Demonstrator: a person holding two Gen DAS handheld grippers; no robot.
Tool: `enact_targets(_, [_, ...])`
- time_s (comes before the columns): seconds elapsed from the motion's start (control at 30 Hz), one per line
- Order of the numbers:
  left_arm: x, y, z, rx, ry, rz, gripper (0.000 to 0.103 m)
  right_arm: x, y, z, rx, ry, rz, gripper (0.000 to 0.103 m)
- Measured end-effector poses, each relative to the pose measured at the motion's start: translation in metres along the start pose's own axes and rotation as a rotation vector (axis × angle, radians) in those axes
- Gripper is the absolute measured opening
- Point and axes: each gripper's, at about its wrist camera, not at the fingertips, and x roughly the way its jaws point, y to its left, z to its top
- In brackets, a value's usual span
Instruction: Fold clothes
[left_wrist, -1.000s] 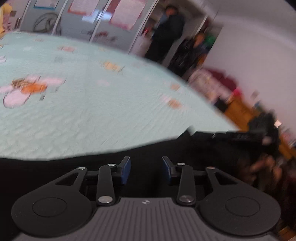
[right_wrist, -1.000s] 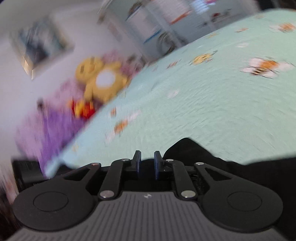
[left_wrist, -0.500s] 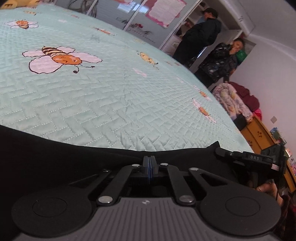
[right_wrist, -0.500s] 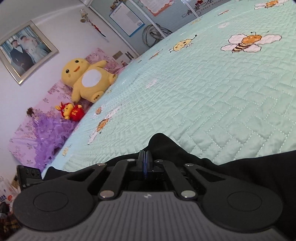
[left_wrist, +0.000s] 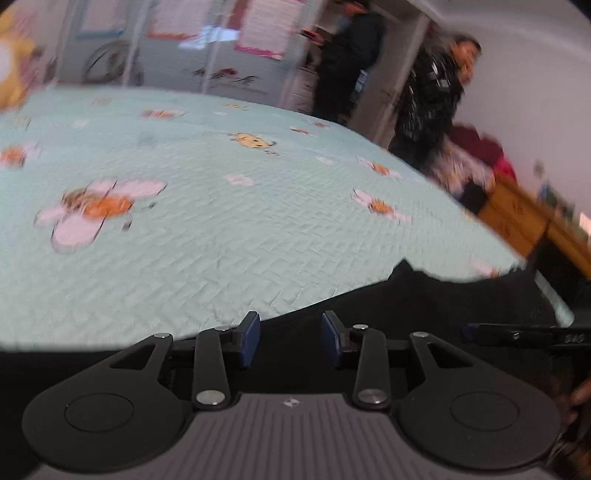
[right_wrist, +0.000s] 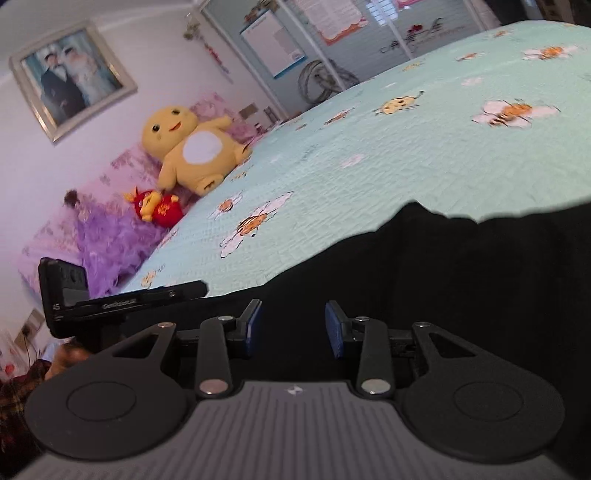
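Observation:
A black garment (left_wrist: 436, 306) lies along the near edge of the mint bee-print bed cover (left_wrist: 221, 221); the right wrist view shows the garment (right_wrist: 461, 280) spread wide. My left gripper (left_wrist: 290, 341) is open just above the dark cloth, nothing between its blue pads. My right gripper (right_wrist: 293, 330) is open too, over the garment, its pads empty. The other gripper's body shows at the left edge of the right wrist view and at the right edge of the left wrist view.
A yellow plush toy (right_wrist: 192, 147) and a small red toy (right_wrist: 157, 206) sit at the bed's head by purple bedding. Two people (left_wrist: 388, 74) stand past the far side of the bed. A wooden cabinet (left_wrist: 524, 218) stands at the right.
Both grippers were shut on the black garment half a second ago; now both have opened and let it go. Both views have lifted slightly.

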Motion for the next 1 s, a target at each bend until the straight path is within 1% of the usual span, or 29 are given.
enact_targets(0.03, [0.001, -0.004, 0.001, 0.035, 0.005, 0.003, 0.044, 0.0, -0.001, -0.005, -0.002, -0.003, -0.014, 0.038])
enact_targets(0.1, [0.011, -0.013, 0.003, 0.117, 0.011, -0.007, 0.046, 0.004, -0.014, -0.016, 0.021, 0.02, -0.028, 0.039])
enact_targets(0.17, [0.021, -0.018, 0.005, 0.18, 0.02, -0.017, 0.046, 0.006, -0.03, -0.025, 0.072, 0.025, -0.004, 0.038])
enact_targets(0.23, [0.031, -0.021, 0.005, 0.22, 0.032, -0.022, 0.046, 0.002, -0.036, -0.029, 0.109, 0.003, 0.032, 0.038])
enact_targets(0.43, [0.057, -0.021, 0.005, 0.256, 0.112, -0.069, 0.046, 0.002, -0.038, -0.028, 0.107, 0.009, 0.045, 0.038])
enact_targets(0.57, [0.06, -0.02, 0.007, 0.251, 0.126, -0.094, 0.046, 0.001, -0.041, -0.029, 0.128, 0.007, 0.061, 0.038])
enact_targets(0.83, [0.068, -0.019, 0.012, 0.255, 0.155, -0.144, 0.044, 0.0, -0.041, -0.029, 0.138, 0.005, 0.066, 0.038])
enact_targets(0.9, [0.074, -0.018, 0.015, 0.265, 0.171, -0.172, 0.044, 0.0, -0.041, -0.029, 0.14, 0.006, 0.066, 0.038])
enact_targets(0.97, [0.08, -0.015, 0.019, 0.265, 0.193, -0.211, 0.04, 0.0, -0.041, -0.029, 0.143, 0.007, 0.067, 0.038])
enact_targets(1.0, [0.083, -0.014, 0.021, 0.265, 0.207, -0.236, 0.026, 0.0, -0.041, -0.029, 0.145, 0.008, 0.068, 0.038])
